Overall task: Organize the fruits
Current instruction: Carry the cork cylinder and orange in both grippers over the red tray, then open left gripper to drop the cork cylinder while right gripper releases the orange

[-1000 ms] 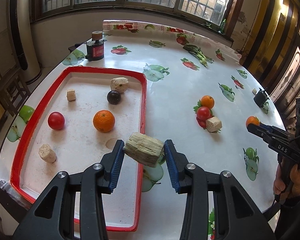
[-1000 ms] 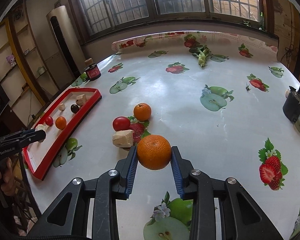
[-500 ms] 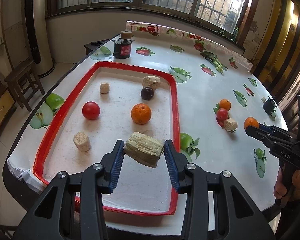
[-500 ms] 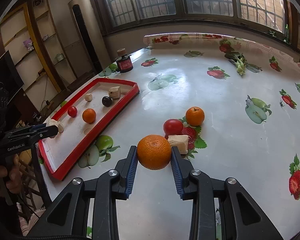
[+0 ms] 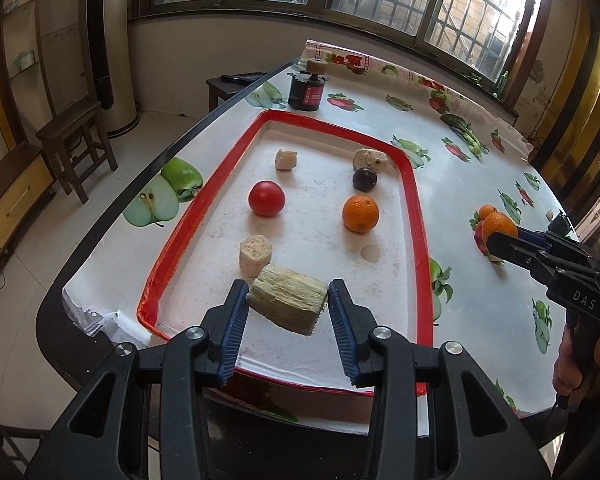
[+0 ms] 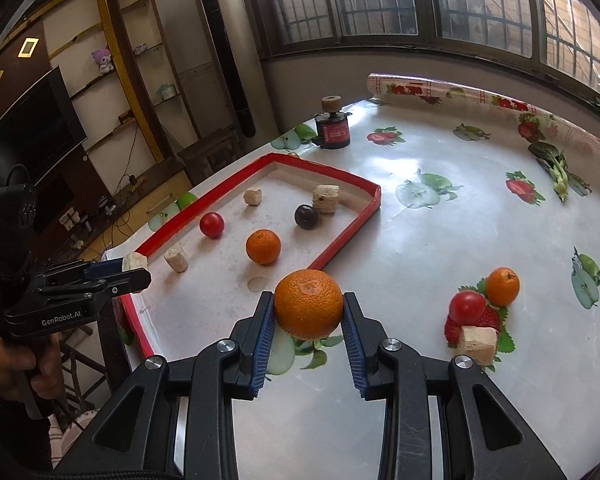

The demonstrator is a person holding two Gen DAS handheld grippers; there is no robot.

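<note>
Lettering "DAS" on the side of the right claw (image 6: pixel 308 314), white on black, read in the left wrist view; "GenRobot.AI" on the side of the left claw (image 5: pixel 286 310), read in the right wrist view, with smaller print under it too small to read.

Left claw closed on a pale fibrous block (image 5: pixel 287 305), blue pads pressed on both ends, held above the near end of the red-rimmed tray (image 5: pixel 419 240). Right claw closed on a large orange (image 6: pixel 309 304), held above the tabletop (image 6: pixel 440 232) just outside the near right corner of the tray.

Inside the tray: a red tomato (image 5: pixel 266 198), a smaller orange (image 5: pixel 360 213), a dark plum (image 5: pixel 365 179) touching a pale chunk (image 5: pixel 370 159) near the far right corner, a small pale cube (image 5: pixel 286 159), and a pale stub (image 5: pixel 255 254) near the left rim.

On the tabletop, well apart from the tray toward the right edge: a small orange (image 6: pixel 502 286), a second tomato (image 6: pixel 467 307) and a pale block (image 6: pixel 476 345), close together on a printed strawberry. Near the far left corner, a black jar (image 6: pixel 333 132) with a red label, writing not readable.
</note>
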